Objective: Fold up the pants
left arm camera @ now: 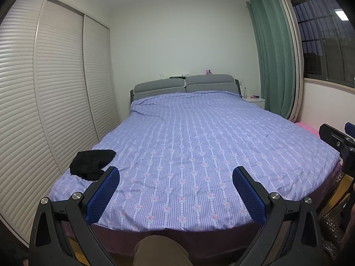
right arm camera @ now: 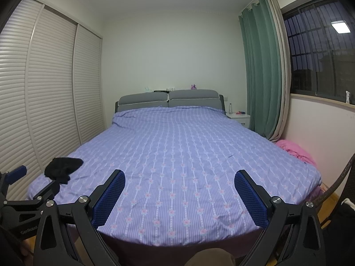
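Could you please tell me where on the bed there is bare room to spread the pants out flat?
The purple flower-striped bedspread is bare from the grey headboard cushions to the foot edge and across to the window side. Only the near corner by the white louvred wardrobe doors is taken, by the crumpled black pants. Both grippers hover open at the foot.

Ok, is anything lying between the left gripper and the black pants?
Nothing: in the left wrist view only bare purple bedsheet lies between the open left gripper and the crumpled pants at the bed's near left corner.
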